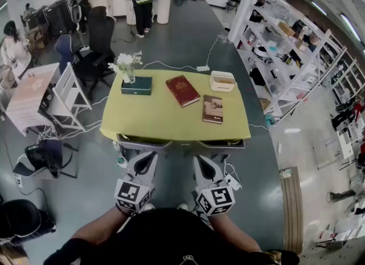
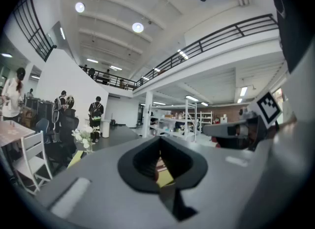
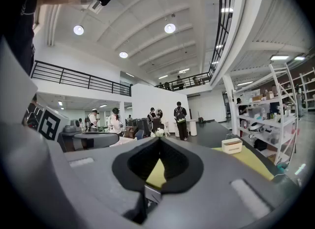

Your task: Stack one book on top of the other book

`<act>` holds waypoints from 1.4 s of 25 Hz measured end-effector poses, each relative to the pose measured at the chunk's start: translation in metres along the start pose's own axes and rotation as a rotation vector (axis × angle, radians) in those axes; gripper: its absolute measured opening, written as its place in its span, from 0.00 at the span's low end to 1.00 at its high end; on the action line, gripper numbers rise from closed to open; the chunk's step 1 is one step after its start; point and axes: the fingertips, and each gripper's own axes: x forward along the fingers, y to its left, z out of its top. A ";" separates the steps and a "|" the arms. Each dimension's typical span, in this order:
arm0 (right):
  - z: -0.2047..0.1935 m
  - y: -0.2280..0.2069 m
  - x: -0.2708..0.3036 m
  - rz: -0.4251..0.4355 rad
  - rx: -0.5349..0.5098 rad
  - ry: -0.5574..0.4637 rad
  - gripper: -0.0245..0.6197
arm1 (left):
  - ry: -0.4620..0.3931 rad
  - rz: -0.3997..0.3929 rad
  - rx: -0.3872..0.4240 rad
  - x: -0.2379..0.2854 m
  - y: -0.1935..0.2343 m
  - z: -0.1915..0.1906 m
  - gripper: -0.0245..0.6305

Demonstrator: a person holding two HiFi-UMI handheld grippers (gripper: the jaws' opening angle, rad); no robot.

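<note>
Red book (image 1: 182, 90) and brown book (image 1: 213, 109) lie flat and apart on the yellow desk (image 1: 154, 122). Left gripper (image 1: 147, 158) and right gripper (image 1: 202, 161) sit short of its near edge, jaws together, empty. Books judged stiff and fairly heavy with smooth covers; grip a long edge near the spine.

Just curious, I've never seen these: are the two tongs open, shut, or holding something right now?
Left tongs: shut, holding nothing.
Right tongs: shut, holding nothing.
</note>
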 end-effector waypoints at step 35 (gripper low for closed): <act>-0.023 0.040 0.030 -0.047 0.033 0.016 0.04 | 0.039 -0.056 -0.048 -0.015 0.042 -0.026 0.05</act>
